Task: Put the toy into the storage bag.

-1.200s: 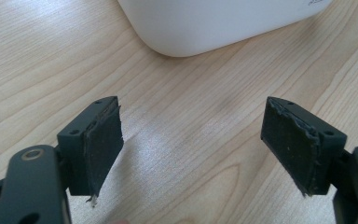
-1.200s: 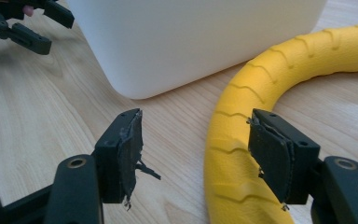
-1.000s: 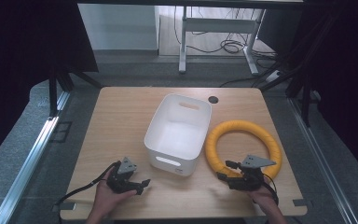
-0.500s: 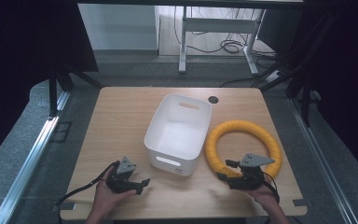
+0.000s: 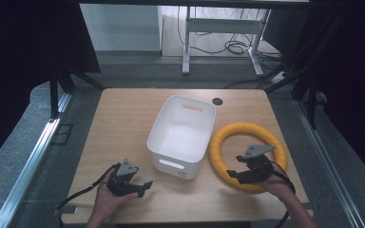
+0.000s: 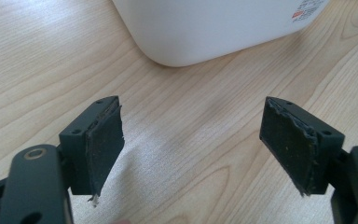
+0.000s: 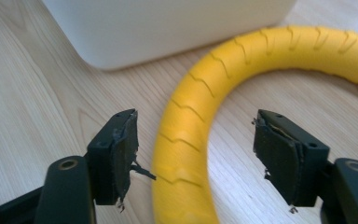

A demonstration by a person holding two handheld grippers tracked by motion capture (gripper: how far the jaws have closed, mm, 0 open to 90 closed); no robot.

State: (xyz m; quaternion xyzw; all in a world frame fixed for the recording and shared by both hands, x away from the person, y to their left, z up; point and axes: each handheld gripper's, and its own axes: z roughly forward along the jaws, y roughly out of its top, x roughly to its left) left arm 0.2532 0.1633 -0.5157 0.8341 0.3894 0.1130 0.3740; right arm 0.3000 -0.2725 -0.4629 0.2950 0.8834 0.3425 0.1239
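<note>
Yellow ring lying flat on the wooden table, just right of the white bin and close beside it. The right tongs sit over the ring's near arc; their jaws have just been opening and now stand apart, the ring's tube passing between them with neither pad pressing on it. The left tongs rest near the table's front edge, jaws wide apart over bare wood, the bin's corner ahead.
</note>
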